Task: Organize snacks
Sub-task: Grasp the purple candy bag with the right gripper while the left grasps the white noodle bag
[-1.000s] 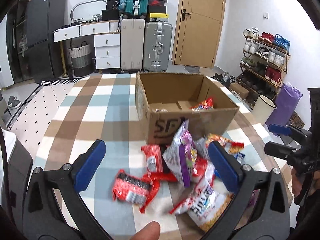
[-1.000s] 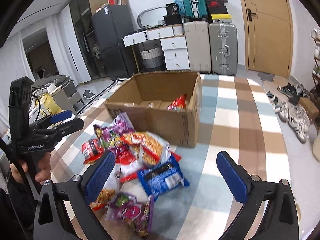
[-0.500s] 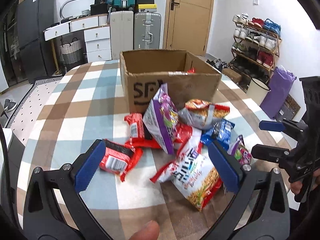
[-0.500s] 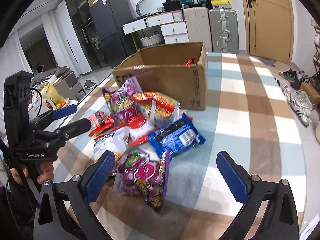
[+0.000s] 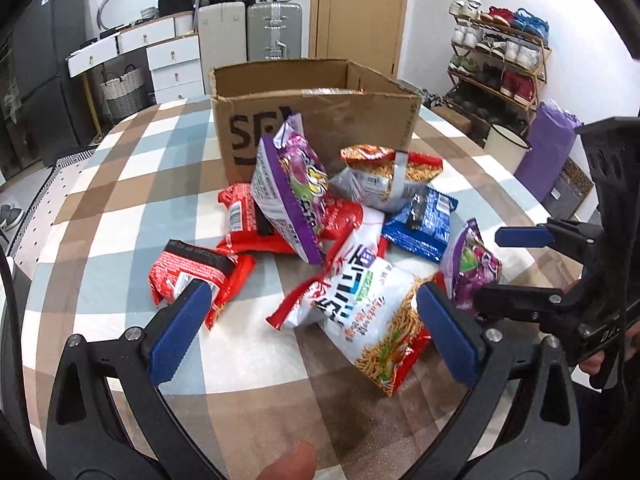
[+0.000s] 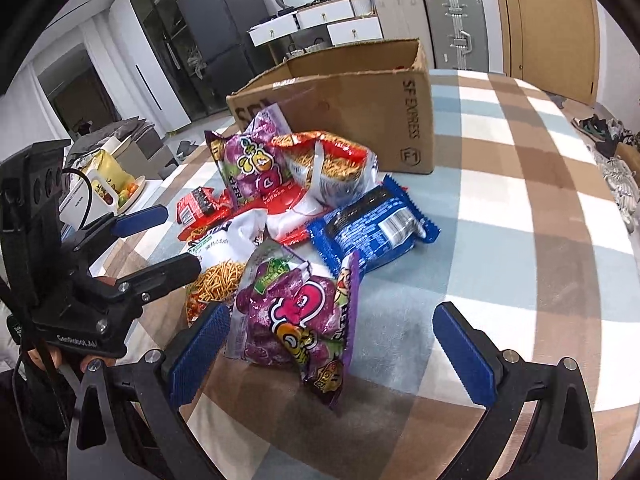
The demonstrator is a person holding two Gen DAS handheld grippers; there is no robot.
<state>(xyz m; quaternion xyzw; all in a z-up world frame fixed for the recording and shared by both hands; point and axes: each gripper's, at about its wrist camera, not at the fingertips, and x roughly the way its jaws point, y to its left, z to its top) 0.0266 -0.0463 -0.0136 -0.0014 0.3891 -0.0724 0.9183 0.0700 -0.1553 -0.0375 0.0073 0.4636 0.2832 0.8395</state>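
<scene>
A pile of snack bags lies on the checked tablecloth in front of an open cardboard box (image 5: 320, 120) (image 6: 352, 108). My left gripper (image 5: 314, 328) is open just above the near edge of the pile, with a white noodle-snack bag (image 5: 372, 308) between its fingers and a red packet (image 5: 196, 276) by its left finger. My right gripper (image 6: 332, 344) is open around a purple bag (image 6: 296, 312), not touching it. A blue packet (image 6: 372, 228) lies behind that bag. A taller purple bag (image 5: 292, 188) leans against the box. Each gripper shows in the other's view, open.
The table (image 6: 520, 200) has bare cloth to the right of the pile and to its left (image 5: 120, 184). Its rounded edge runs close on both sides. Suitcases (image 5: 272, 32), drawers, a door and a shoe rack (image 5: 496, 64) stand beyond the table.
Both grippers have dropped lower and closer to the pile. The box's inside, visible a second ago, is now hidden behind its front wall. Both stay open.
</scene>
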